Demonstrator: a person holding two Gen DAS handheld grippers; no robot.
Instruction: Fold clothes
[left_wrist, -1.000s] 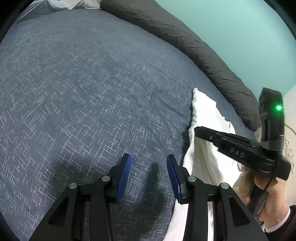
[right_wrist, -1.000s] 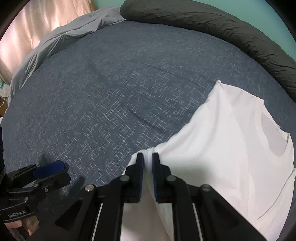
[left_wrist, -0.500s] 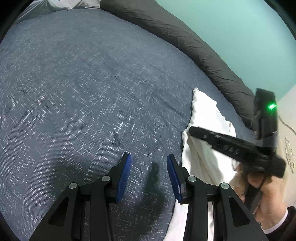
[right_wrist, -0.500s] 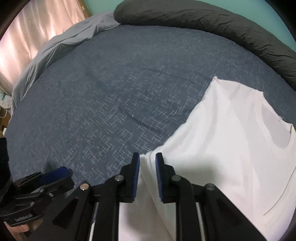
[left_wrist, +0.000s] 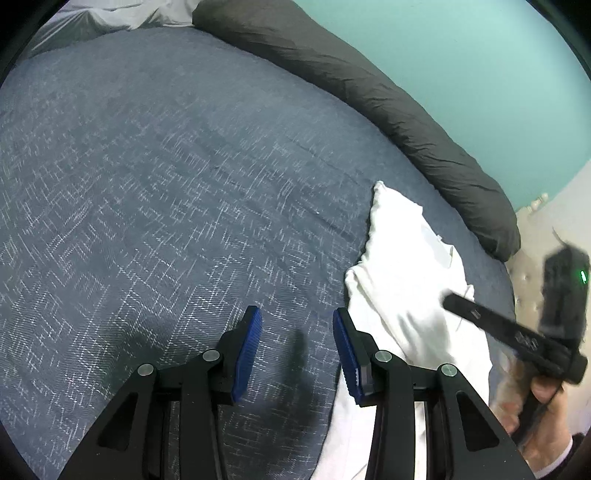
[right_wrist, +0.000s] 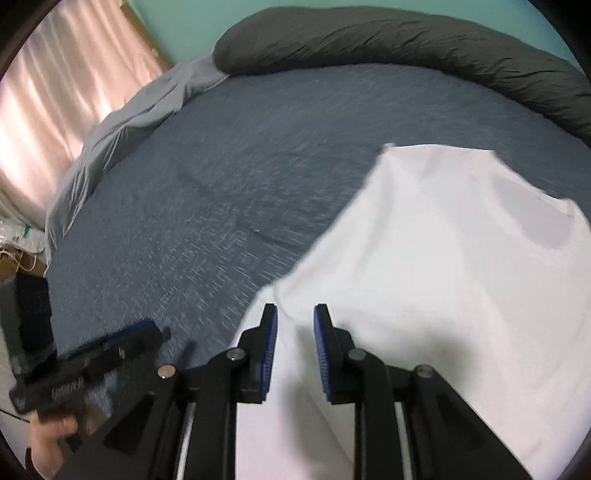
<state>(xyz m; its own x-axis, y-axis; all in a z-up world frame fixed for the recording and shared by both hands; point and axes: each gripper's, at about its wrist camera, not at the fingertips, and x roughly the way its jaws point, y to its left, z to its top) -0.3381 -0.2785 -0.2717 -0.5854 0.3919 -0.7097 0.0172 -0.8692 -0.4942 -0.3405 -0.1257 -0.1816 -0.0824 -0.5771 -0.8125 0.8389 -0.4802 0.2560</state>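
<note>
The white shirt (right_wrist: 443, 277) lies on the bed (left_wrist: 166, 184). The right gripper (right_wrist: 294, 339), fingers just parted, seems to have released its edge; motion blur hampers certainty. The left gripper (left_wrist: 297, 350) waits half-open, empty.

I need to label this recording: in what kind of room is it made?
Most likely a bedroom: a white shirt lies on a bed with a blue patterned cover, a long dark pillow against a teal wall.

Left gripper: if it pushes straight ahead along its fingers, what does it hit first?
Probably the bare blue bedspread. The left gripper has open, empty jaws, and the white shirt lies just off its right fingertip; depth is unclear.
</note>
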